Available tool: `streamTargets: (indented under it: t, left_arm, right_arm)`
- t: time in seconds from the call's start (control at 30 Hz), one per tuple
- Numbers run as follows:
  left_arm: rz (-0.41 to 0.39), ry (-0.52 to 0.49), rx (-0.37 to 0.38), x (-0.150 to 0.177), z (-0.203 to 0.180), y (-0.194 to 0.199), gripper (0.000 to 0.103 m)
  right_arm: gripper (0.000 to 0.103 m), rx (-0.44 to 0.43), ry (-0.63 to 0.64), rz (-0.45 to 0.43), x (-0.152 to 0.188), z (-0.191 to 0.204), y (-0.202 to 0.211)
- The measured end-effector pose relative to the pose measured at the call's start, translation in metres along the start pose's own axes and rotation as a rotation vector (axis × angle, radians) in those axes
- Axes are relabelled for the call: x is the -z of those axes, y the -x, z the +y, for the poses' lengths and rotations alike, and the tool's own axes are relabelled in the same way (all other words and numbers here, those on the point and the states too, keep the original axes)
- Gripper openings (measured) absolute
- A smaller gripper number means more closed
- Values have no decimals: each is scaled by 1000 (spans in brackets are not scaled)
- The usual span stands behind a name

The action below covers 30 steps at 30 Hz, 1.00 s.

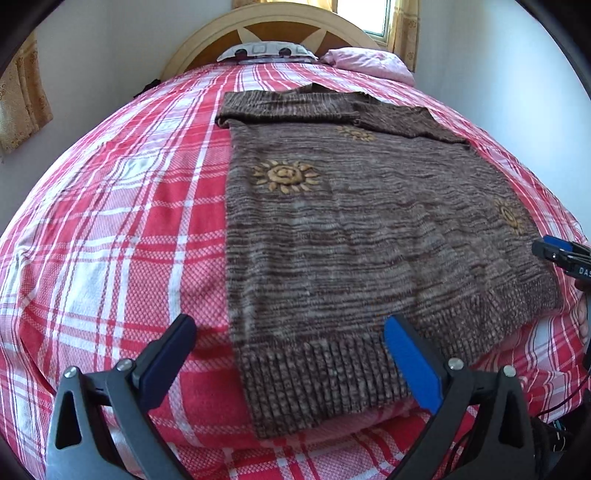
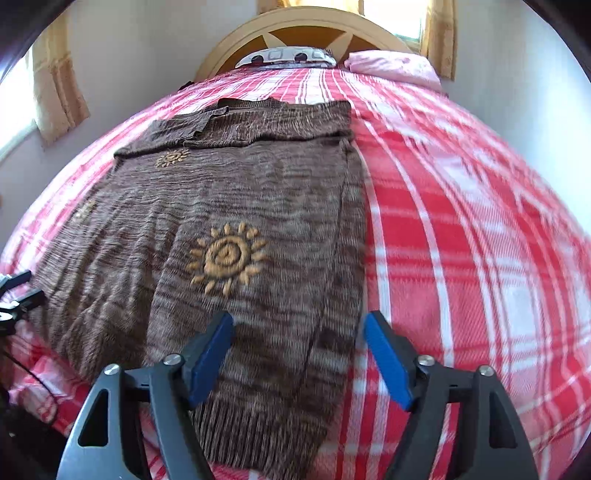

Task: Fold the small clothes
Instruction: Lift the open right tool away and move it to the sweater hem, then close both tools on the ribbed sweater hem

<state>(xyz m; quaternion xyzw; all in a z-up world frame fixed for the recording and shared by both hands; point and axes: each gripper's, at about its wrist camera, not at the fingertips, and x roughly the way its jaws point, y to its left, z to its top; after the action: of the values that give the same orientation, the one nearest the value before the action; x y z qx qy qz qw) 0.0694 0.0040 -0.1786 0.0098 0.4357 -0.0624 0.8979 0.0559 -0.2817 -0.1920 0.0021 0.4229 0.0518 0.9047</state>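
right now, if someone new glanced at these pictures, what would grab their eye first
The brown knitted sweater with golden sun motifs lies spread across a bed covered in a loud red and white plaid sheet. Both grippers hang open at its near hem, the left gripper over the left corner and the right gripper over the right edge. Far back, a wooden headboard and a pink pillow stand under a bright window.

A brown knit sweater [image 1: 354, 236] with golden sun motifs lies flat on the bed, sleeves folded across its top.
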Motion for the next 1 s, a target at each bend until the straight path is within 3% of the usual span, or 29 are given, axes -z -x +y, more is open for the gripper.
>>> streamTargets:
  t: [0.23, 0.4, 0.53, 0.73, 0.9, 1.0]
  left_arm:
    - [-31, -21, -53, 6, -1, 8, 103]
    - [-29, 20, -22, 11, 3, 6, 103]
    - [-25, 20, -14, 15, 3, 8, 103]
    - [-24, 14, -13, 23, 3, 13, 103]
    - [-15, 19, 0, 26, 4, 18, 91]
    - [-5, 22, 9, 28, 6, 20, 87]
  right_arm:
    - [77, -3, -18, 1, 22, -9, 13]
    - [77, -27, -13, -3, 34, -5, 20]
    - [77, -117, -54, -8, 39, -3, 25]
    - [77, -113, -61, -3, 45, 0, 27]
    - [76, -167, -68, 4, 51, 3, 31]
    - [65, -174, -62, -2, 52, 5, 31]
